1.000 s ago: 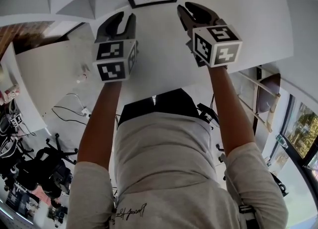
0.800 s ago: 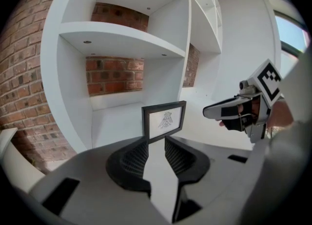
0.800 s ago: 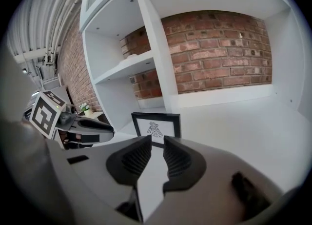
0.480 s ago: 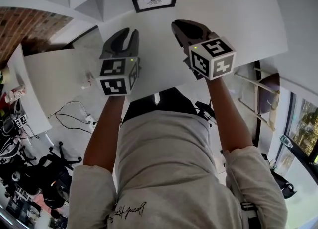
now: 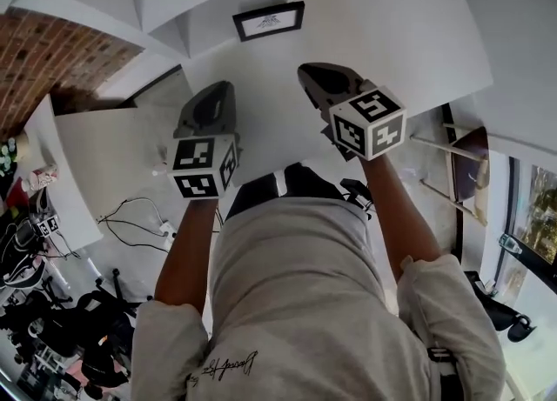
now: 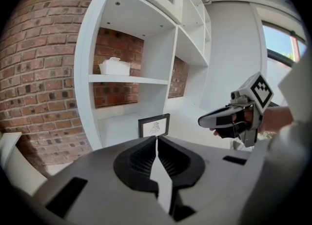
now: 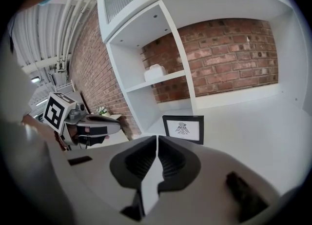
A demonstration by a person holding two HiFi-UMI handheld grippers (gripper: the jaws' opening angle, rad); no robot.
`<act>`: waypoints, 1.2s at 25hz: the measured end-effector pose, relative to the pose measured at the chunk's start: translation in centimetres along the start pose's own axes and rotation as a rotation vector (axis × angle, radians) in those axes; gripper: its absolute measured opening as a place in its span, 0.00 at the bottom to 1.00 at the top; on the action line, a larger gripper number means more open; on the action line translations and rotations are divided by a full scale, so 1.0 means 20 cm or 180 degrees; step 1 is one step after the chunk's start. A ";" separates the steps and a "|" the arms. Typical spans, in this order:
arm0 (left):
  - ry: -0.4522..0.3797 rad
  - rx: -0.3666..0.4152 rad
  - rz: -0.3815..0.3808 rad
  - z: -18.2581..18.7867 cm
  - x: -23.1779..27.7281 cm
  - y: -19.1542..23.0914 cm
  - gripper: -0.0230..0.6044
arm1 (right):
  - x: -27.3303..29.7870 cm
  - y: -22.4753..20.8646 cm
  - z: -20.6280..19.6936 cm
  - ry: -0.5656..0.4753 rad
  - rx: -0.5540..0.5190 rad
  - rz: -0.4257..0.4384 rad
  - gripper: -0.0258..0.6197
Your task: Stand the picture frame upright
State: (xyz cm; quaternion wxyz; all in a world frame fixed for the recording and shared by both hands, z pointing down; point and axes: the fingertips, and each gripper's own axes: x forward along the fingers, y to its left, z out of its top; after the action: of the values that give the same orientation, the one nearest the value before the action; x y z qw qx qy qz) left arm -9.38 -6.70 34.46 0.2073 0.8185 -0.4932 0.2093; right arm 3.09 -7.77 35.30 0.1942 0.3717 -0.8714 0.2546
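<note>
Two hand-held grippers hover over the white surface (image 5: 392,34), the left hand-held gripper (image 5: 218,93) and the right hand-held gripper (image 5: 311,75) each closing its jaws on nothing, tips all but pressed together. The picture frame (image 5: 268,21) stands upright well ahead of them, by the white shelving (image 6: 146,33) (printed face toward them). To my eye it looks done — best draw both straight back, nowhere near the frame.

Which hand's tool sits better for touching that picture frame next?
Probably right: the right tool is nearer the upright picture frame than the left tool; the frame looks larger in its view. Both are closing, empty.
</note>
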 end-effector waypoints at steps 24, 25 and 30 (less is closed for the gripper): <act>-0.0164 0.0080 -0.0134 0.19 -0.23 -0.11 0.07 | -0.22 0.20 0.19 -0.0194 0.0005 0.0196 0.08; -0.0167 0.0082 -0.0153 0.19 -0.23 -0.12 0.07 | -0.22 0.21 0.19 -0.0198 0.0000 0.0207 0.08; -0.0176 0.0117 -0.0211 0.20 -0.21 -0.16 0.07 | -0.22 0.21 0.20 -0.0218 -0.0019 0.0222 0.08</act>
State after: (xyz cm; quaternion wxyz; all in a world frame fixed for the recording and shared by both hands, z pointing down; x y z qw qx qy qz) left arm -7.80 -4.58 28.37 0.1854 0.8435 -0.4675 0.1886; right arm 2.14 -5.17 28.53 0.1563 0.3490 -0.8907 0.2457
